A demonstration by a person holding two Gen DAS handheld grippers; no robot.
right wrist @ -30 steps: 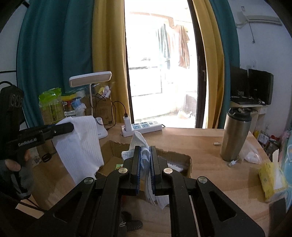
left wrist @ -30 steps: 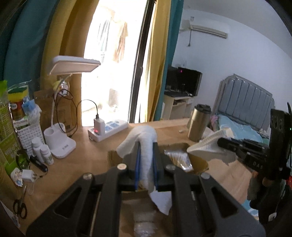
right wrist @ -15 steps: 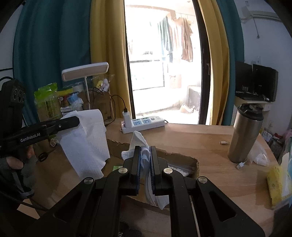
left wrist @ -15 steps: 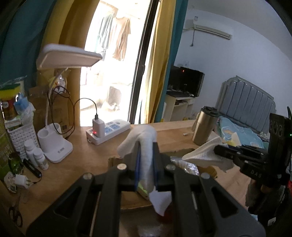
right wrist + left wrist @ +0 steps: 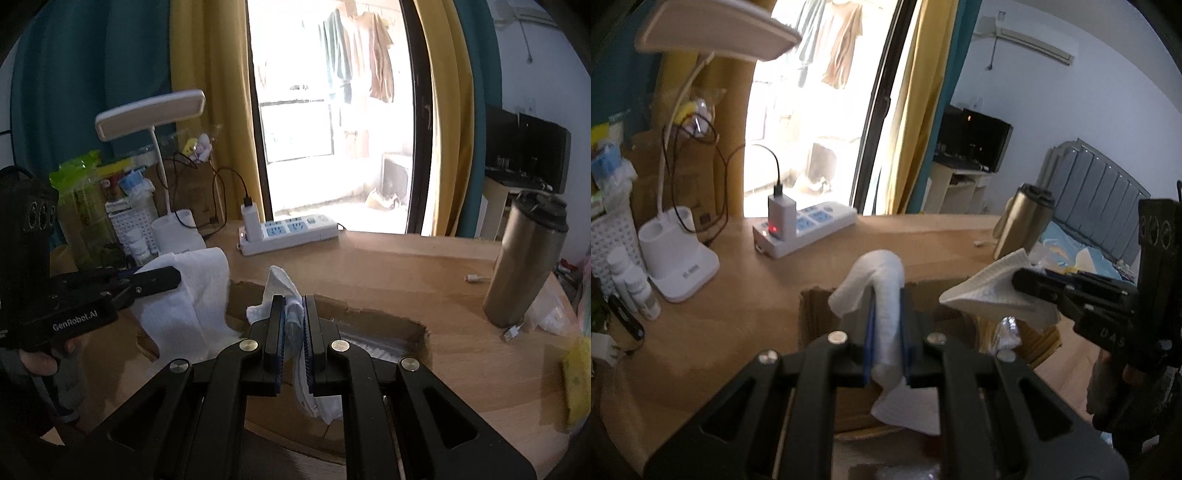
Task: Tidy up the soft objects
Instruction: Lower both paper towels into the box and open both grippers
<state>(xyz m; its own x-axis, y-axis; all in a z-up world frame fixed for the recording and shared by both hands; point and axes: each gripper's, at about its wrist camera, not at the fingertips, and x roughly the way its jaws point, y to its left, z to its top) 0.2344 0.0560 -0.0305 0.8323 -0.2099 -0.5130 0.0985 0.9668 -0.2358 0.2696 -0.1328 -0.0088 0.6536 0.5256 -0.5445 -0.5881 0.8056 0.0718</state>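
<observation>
Both tongs [image 5: 886,295] [image 5: 293,299] pinch one soft, crumpled white tissue [image 5: 882,280].

I see the cardboard box [image 5: 388,325] on the desk [image 5: 406,266] before my grippers; the power strip [image 5: 291,230] lies behind it, the lamp [image 5: 173,225] to its left, the tumbler [image 5: 524,262] to its right

Right gripper [image 5: 294,314] clamps a white tissue [image 5: 284,291] above the cardboard box [image 5: 388,325]; left gripper [image 5: 162,280] grips another.
</observation>
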